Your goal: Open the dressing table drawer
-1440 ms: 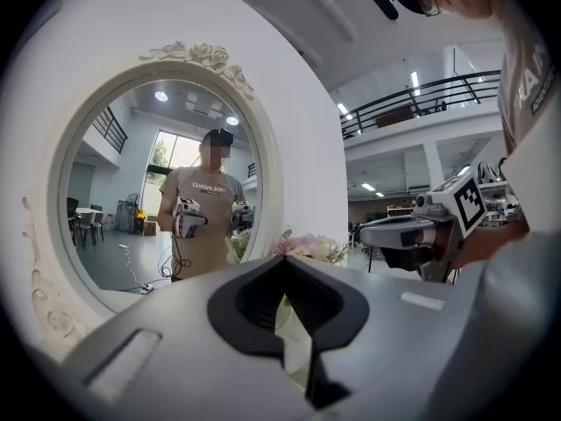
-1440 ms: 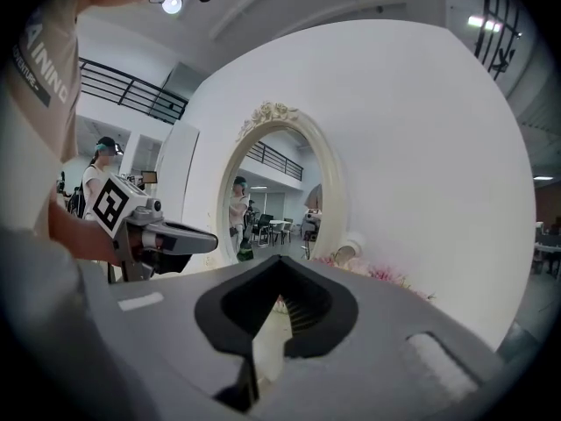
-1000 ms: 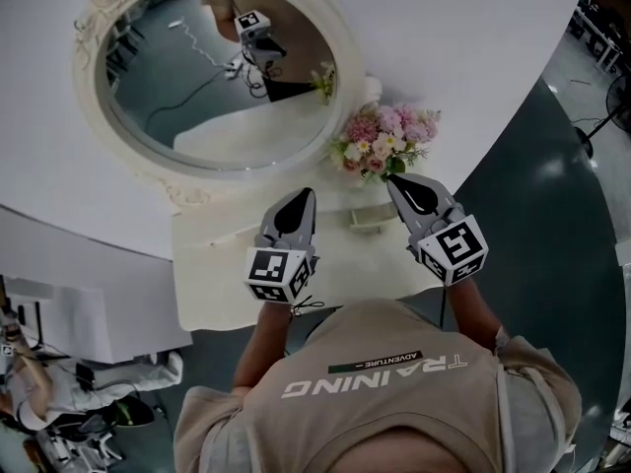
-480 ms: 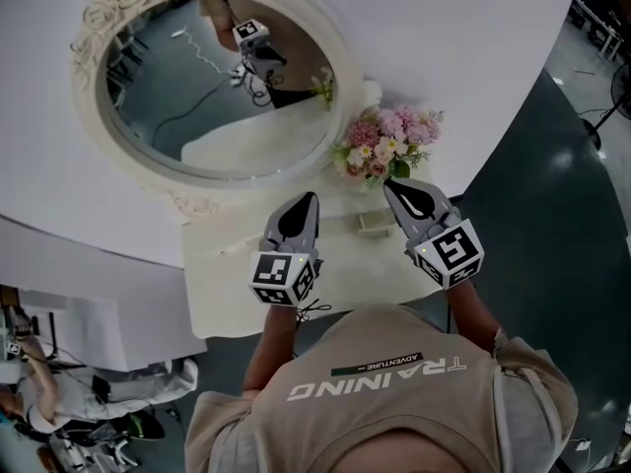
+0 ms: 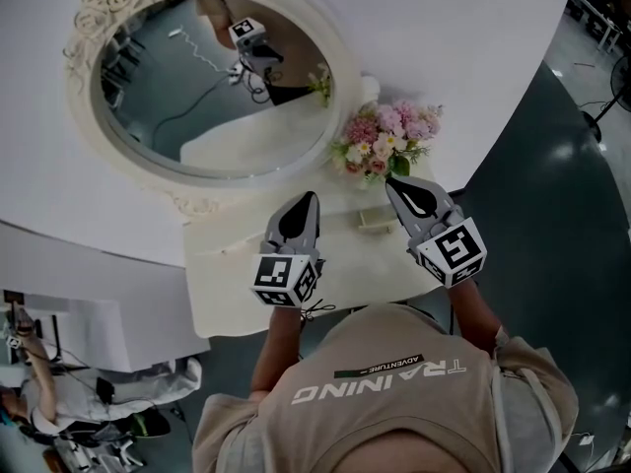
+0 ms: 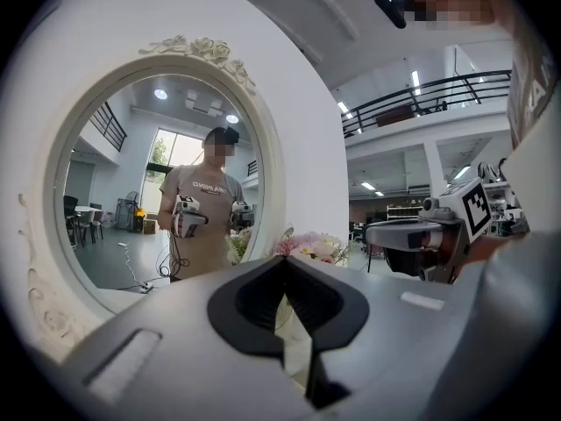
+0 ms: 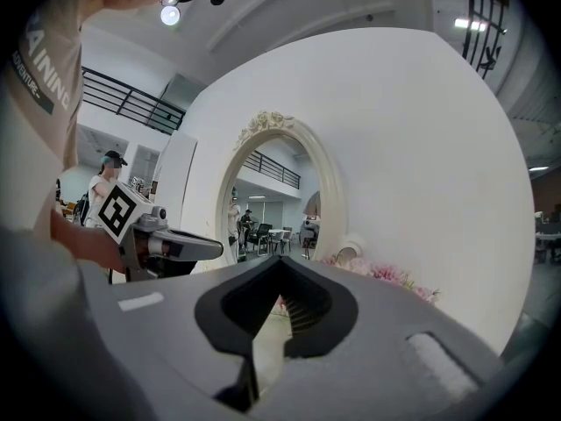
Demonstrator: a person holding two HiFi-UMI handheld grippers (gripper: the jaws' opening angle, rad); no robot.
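The cream dressing table (image 5: pixel 227 299) stands against the white wall under an oval mirror (image 5: pixel 212 77). No drawer front or handle shows in any view. My left gripper (image 5: pixel 307 199) hovers level over the tabletop, shut, with nothing between its fingertips. My right gripper (image 5: pixel 393 184) hovers beside it, just below the flowers (image 5: pixel 386 146), also shut and empty. In the left gripper view my left gripper's (image 6: pixel 282 260) tips meet, facing the mirror (image 6: pixel 158 191). In the right gripper view my right gripper's (image 7: pixel 280 260) tips meet too.
A pink and white bouquet (image 6: pixel 308 246) stands at the table's back right, close to my right gripper. A small cream dish (image 5: pixel 373 221) lies on the tabletop between the grippers. A white cabinet (image 5: pixel 99 299) stands left of the table, with dark floor (image 5: pixel 552 215) to the right.
Both grippers keep their places and stay shut. Only the head view has shifted slightly.
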